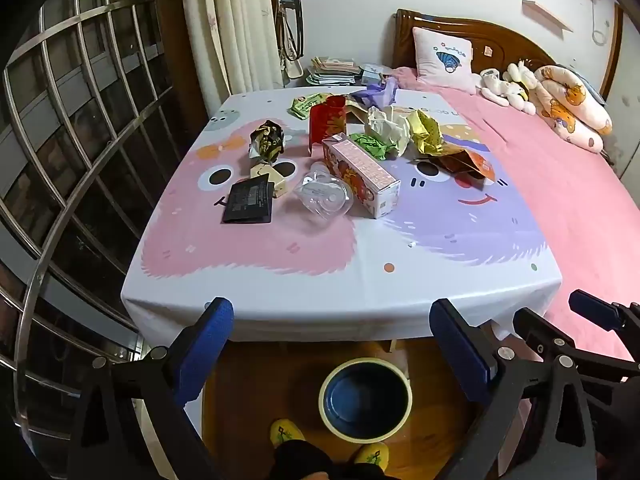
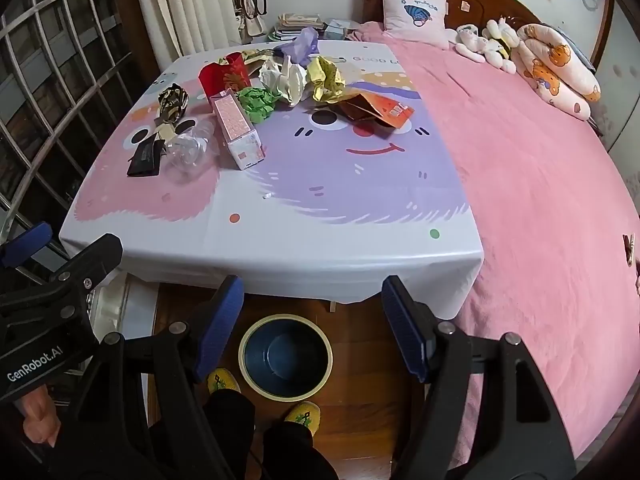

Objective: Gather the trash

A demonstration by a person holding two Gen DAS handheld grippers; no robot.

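Observation:
Trash lies on the far half of the cartoon tablecloth (image 1: 320, 280): a pink carton (image 1: 360, 172) (image 2: 236, 130), a clear plastic shell (image 1: 322, 196), a black pouch (image 1: 249, 202), a red box (image 1: 326, 120), crumpled green paper (image 1: 370, 144), white paper (image 2: 284, 78), a yellow wrapper (image 2: 326, 78) and an orange pouch (image 2: 376, 112). A blue bin with a cream rim (image 1: 365, 362) (image 2: 285, 317) stands on the floor below the table's near edge. My left gripper (image 1: 329, 306) and right gripper (image 2: 312, 282) both hang open and empty above the bin, side by side, short of the table.
A bed with a pink blanket (image 2: 540, 200) adjoins the table's right side, with pillows and plush toys (image 2: 492, 46) at its head. A metal window grille (image 1: 60, 160) runs along the left. A person's feet in yellow slippers (image 2: 304, 412) stand beside the bin on the wooden floor.

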